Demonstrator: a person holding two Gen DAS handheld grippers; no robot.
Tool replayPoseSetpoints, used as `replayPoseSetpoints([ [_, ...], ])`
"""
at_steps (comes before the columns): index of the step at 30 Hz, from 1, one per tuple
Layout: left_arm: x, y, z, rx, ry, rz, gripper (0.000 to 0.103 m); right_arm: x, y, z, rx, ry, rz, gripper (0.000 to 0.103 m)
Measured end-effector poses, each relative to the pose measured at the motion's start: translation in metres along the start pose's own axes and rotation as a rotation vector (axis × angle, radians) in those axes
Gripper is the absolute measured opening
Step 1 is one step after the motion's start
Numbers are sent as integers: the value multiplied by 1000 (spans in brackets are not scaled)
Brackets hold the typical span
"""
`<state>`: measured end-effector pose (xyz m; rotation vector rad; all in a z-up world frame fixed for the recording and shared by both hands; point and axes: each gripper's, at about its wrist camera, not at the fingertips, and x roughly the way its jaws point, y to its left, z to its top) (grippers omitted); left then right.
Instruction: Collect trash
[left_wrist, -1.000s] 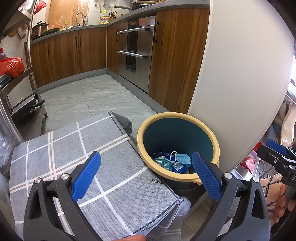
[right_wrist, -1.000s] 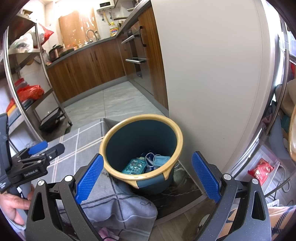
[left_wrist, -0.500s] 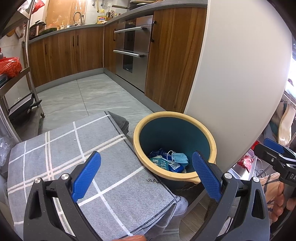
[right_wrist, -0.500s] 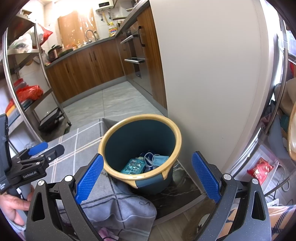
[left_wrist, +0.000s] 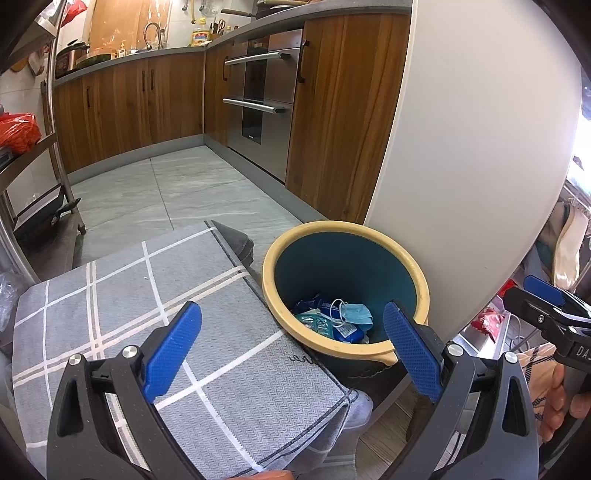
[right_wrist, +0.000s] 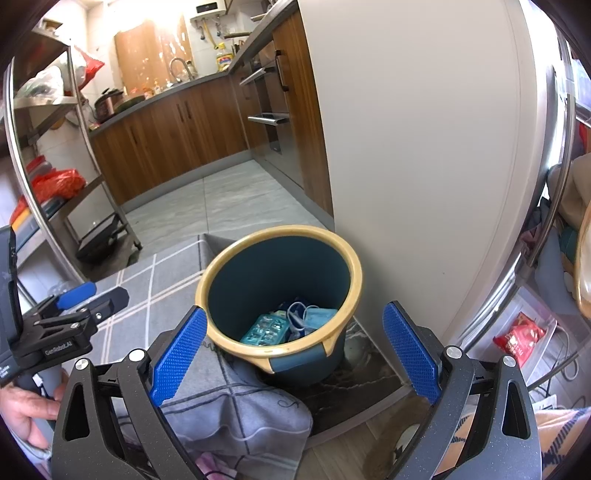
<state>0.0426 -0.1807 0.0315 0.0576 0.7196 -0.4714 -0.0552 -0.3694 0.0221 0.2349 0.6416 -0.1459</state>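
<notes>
A teal bin with a yellow rim (left_wrist: 345, 236) stands on the floor by a white cabinet side; it also shows in the right wrist view (right_wrist: 277, 354). Inside lie a blue face mask (left_wrist: 356, 312), teal packets (right_wrist: 264, 328) and other wrappers. My left gripper (left_wrist: 291, 350) is open and empty, above the grey checked cloth (left_wrist: 147, 295) and the bin's near rim. My right gripper (right_wrist: 291, 354) is open and empty, hovering over the bin's near rim. Each gripper shows at the edge of the other's view.
The grey checked cloth (right_wrist: 155, 280) covers a low surface left of the bin. The white cabinet side (left_wrist: 480, 147) stands right behind the bin. Wooden kitchen cabinets (left_wrist: 129, 110) and an oven (left_wrist: 258, 103) line the far wall. A metal shelf rack (right_wrist: 55, 184) stands left.
The left wrist view has shifted slightly, with the bin drifting left in it. The right gripper has barely moved. Both grippers stay open and empty.
</notes>
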Motion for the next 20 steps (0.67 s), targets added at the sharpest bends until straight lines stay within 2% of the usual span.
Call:
replayPoseSetpoints([
  [9,-1,0,0,7,-9,-30,97,0,-1,1,2,0,0,96],
  [20,0,2,1,-2,-2,-23,97,2,-4,-3,6,1,-4,96],
])
